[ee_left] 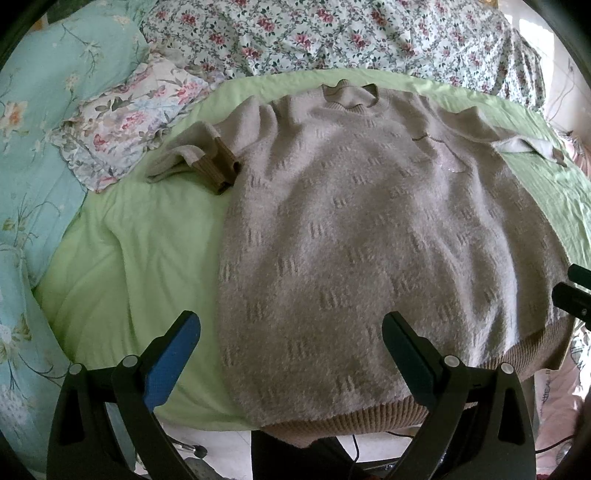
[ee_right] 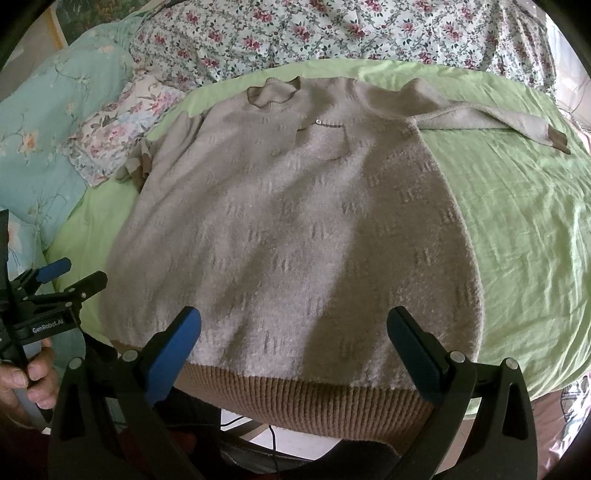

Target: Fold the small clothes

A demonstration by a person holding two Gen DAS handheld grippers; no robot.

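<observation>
A beige knitted sweater [ee_left: 351, 221] [ee_right: 288, 229] lies face up on a light green sheet [ee_left: 140, 258] [ee_right: 517, 229], collar [ee_left: 349, 94] at the far side. Its brown ribbed hem [ee_right: 295, 395] hangs over the near bed edge. The left sleeve [ee_left: 199, 155] is bunched beside the body, and the right sleeve [ee_right: 480, 118] stretches out sideways. My left gripper [ee_left: 291, 325] hovers open above the hem's left part, holding nothing. My right gripper [ee_right: 295, 321] is open above the hem's middle, also with nothing between its fingers. In the right wrist view a hand [ee_right: 33, 373] holds the left gripper [ee_right: 79, 271].
A teal floral quilt [ee_left: 44, 129] and a frilled floral pillow [ee_left: 129, 118] lie at the left. A rose-patterned cover [ee_left: 332, 33] is heaped along the back. Below the bed edge, floor and a dark cable [ee_right: 273, 432] show.
</observation>
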